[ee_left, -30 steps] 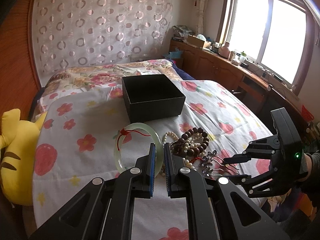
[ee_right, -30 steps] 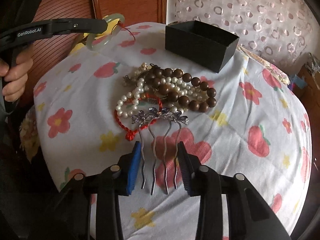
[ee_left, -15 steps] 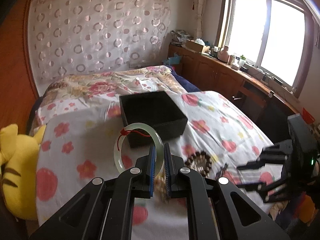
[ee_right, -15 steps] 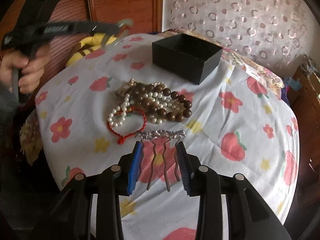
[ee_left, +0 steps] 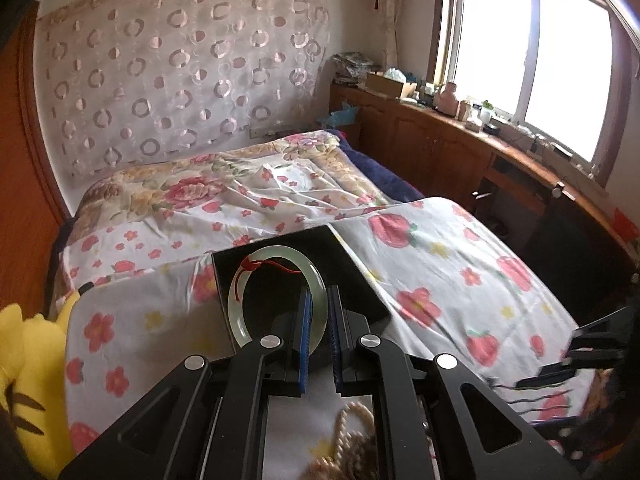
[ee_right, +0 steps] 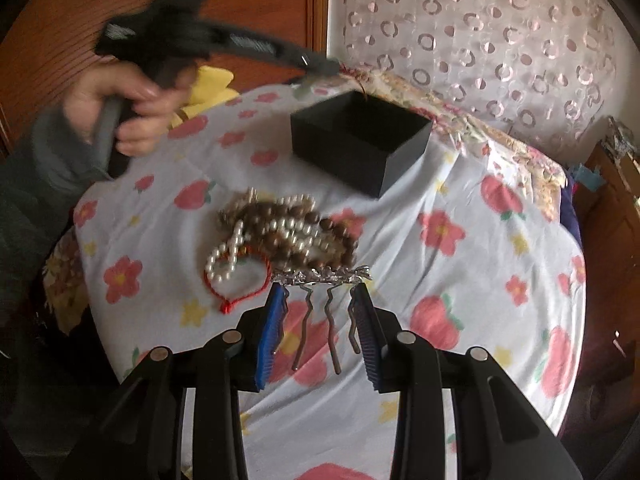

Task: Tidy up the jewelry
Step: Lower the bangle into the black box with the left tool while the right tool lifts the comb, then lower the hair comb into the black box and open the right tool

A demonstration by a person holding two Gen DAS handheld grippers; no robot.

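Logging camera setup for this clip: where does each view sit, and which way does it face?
Left wrist: on the left gripper, facing up the bed toward the curtained wall; its jaws pinch a pale green jade bangle over the open black box.
Right wrist: on the right gripper, facing the bead pile; jaws straddle a silver hair comb.
Shared: box, floral bedsheet.

A bed (ee_left: pixel 460 280) under a white flower-print sheet (ee_left: pixel 420 248) fills the room. Behind it hangs a sheer curtain with ring patterns (ee_left: pixel 180 80). A bright window (ee_left: pixel 532 52) sits above a cluttered wooden cabinet counter (ee_left: pixel 440 136). A wood-panelled wall (ee_right: pixel 260 12) stands at the side.
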